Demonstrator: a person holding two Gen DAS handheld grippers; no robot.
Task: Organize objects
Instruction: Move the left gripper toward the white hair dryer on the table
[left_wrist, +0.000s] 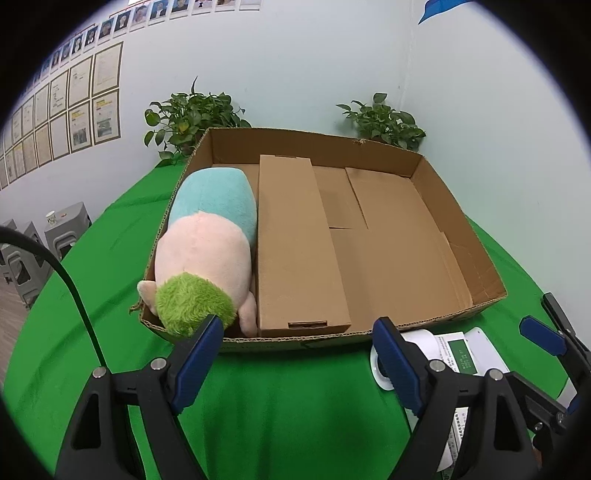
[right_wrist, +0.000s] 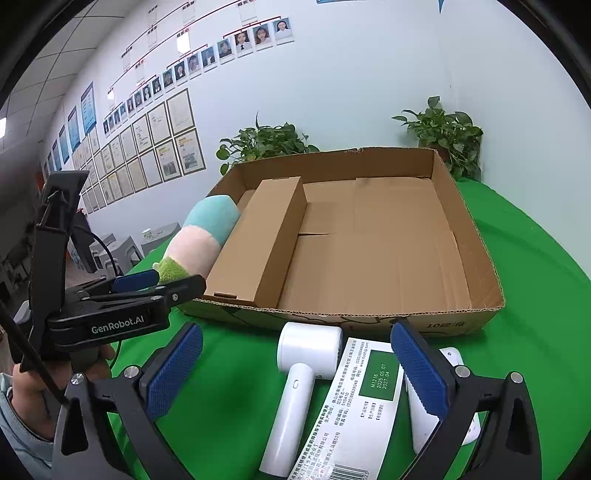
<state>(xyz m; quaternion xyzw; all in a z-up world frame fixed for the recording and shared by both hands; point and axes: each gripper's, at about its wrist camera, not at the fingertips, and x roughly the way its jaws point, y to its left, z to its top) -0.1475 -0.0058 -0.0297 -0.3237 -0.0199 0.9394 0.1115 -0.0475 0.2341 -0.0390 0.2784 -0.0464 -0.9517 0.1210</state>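
Note:
An open cardboard tray (left_wrist: 458, 229) (right_wrist: 476, 236) stands on the green table. Inside, along its left wall, lies a plush toy (left_wrist: 210, 236) (right_wrist: 201, 240) in blue, pink and green, next to a long brown carton (left_wrist: 295, 240) (right_wrist: 266, 236). My left gripper (left_wrist: 299, 354) is open and empty in front of the tray's near wall; it also shows in the right wrist view (right_wrist: 147, 280). My right gripper (right_wrist: 295, 373) is open above a white hair dryer (right_wrist: 299, 376), a white labelled box (right_wrist: 354, 406) and a white device (right_wrist: 424, 410) in front of the tray.
Two potted plants (left_wrist: 192, 118) (left_wrist: 384, 122) stand behind the tray by the wall. Grey stools (left_wrist: 55, 236) with a paper cup stand off the table's left. The right gripper's fingers (left_wrist: 543, 332) show at the right of the left wrist view.

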